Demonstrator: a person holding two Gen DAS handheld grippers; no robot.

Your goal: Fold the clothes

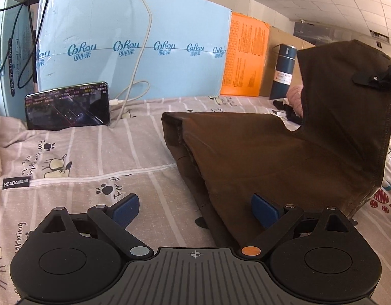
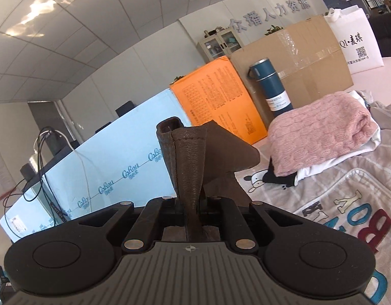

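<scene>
A dark brown garment lies on the printed bed sheet, its right part lifted upright. My left gripper is open, low over the sheet at the garment's near edge; its right blue pad lies over the cloth, its left pad over the sheet. My right gripper is shut on a hemmed edge of the brown garment and holds it up. It shows in the left wrist view at the far right.
A phone with a white cable leans on light blue boxes. An orange box, a cardboard box and a blue flask stand behind. A folded pink sweater lies on other clothes at right.
</scene>
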